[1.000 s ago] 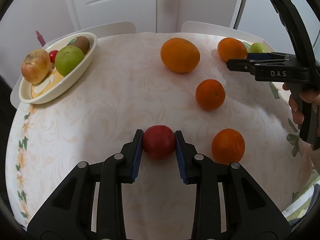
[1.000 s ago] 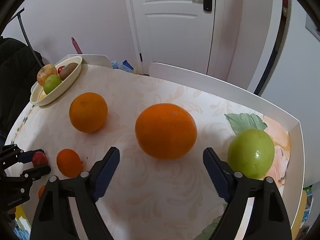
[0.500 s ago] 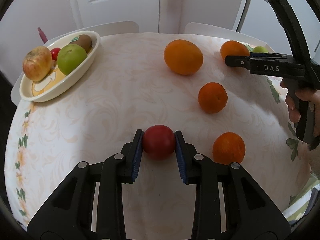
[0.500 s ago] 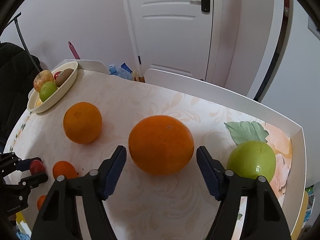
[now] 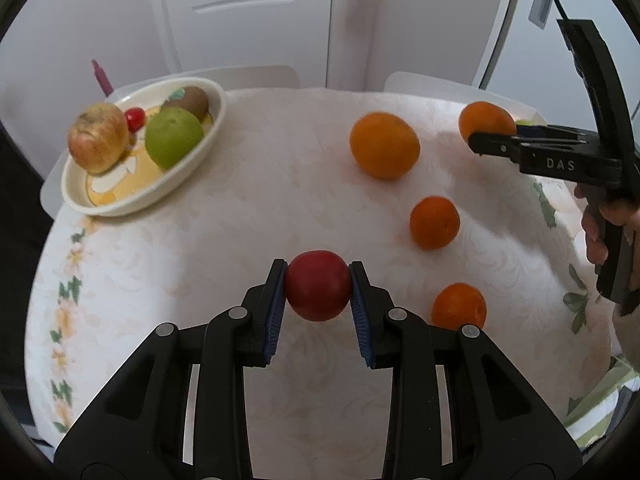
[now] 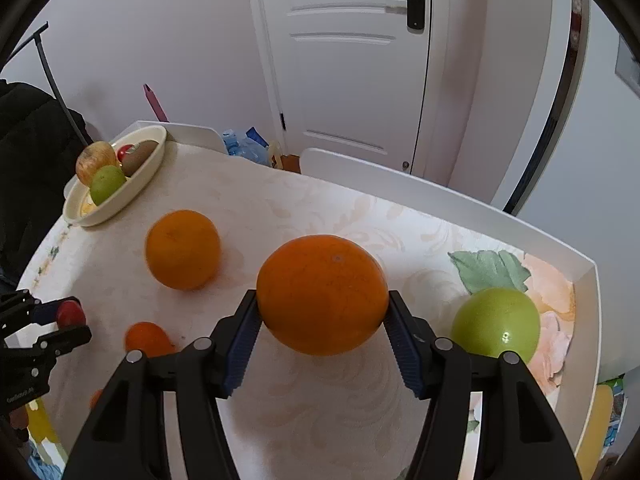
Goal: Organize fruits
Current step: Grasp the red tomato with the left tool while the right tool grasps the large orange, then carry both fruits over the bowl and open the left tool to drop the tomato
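Note:
My left gripper (image 5: 318, 266) is shut on a round red fruit (image 5: 318, 292), held just above the patterned tablecloth (image 5: 248, 208). A cream oval bowl (image 5: 200, 152) at the far left holds a reddish apple (image 5: 98, 142), a green apple (image 5: 172, 142), a kiwi (image 5: 190, 98) and a small red fruit (image 5: 135, 118). In the right wrist view the jaws of my right gripper (image 6: 322, 296) are closing on a large orange (image 6: 320, 272), and both blue pads touch its sides. From the left wrist view that gripper (image 5: 492, 140) hides part of the orange (image 5: 482, 118).
Another large orange (image 5: 384, 144) and two small ones (image 5: 434, 222) (image 5: 458, 306) lie loose on the table. A green apple (image 6: 496, 326) sits right of the gripped orange, near the table's raised white edge (image 6: 580, 276). A hand (image 5: 596, 236) holds the right gripper's handle.
The right gripper's jaws have narrowed from wide apart to touching the large orange's sides. The left gripper has risen a little with the red fruit still in it.

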